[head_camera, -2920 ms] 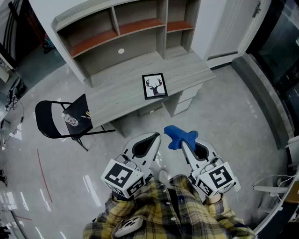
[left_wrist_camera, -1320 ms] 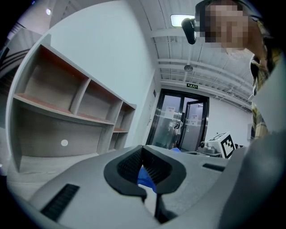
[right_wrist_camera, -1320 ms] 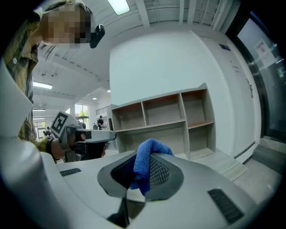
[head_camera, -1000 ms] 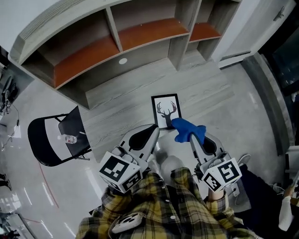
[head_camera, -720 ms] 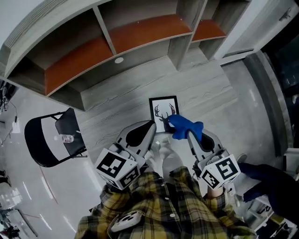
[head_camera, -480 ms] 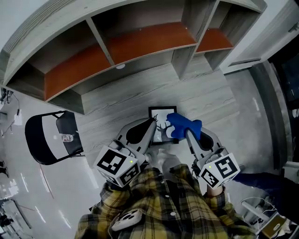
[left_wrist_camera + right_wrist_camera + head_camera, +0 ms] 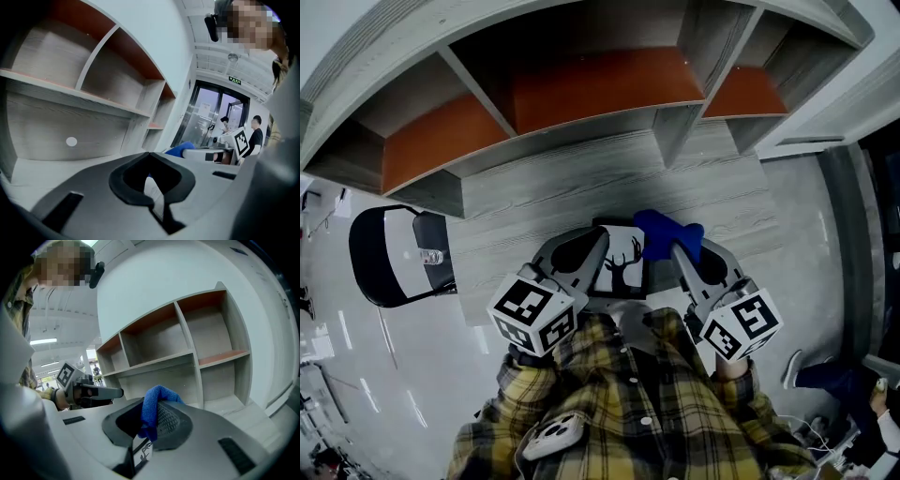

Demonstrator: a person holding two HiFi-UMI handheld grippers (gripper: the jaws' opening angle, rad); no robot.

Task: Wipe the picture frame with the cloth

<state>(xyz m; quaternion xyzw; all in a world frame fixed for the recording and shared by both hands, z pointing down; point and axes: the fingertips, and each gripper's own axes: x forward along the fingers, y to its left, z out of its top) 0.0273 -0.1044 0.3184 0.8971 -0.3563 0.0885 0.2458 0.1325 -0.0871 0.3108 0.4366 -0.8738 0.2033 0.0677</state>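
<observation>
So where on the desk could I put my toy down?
The desk is bare left of the picture frame, toward the chair, right of it, and behind it up to the shelves. It is crowded at the frame, where the cloth is.

I think I am in an office room. My desk (image 7: 562, 187) has open shelves (image 7: 591, 89) on top. A black chair (image 7: 370, 258) stands beside it on a shiny floor (image 7: 384, 375). Tall glass doors (image 7: 208, 115) are nearby.
</observation>
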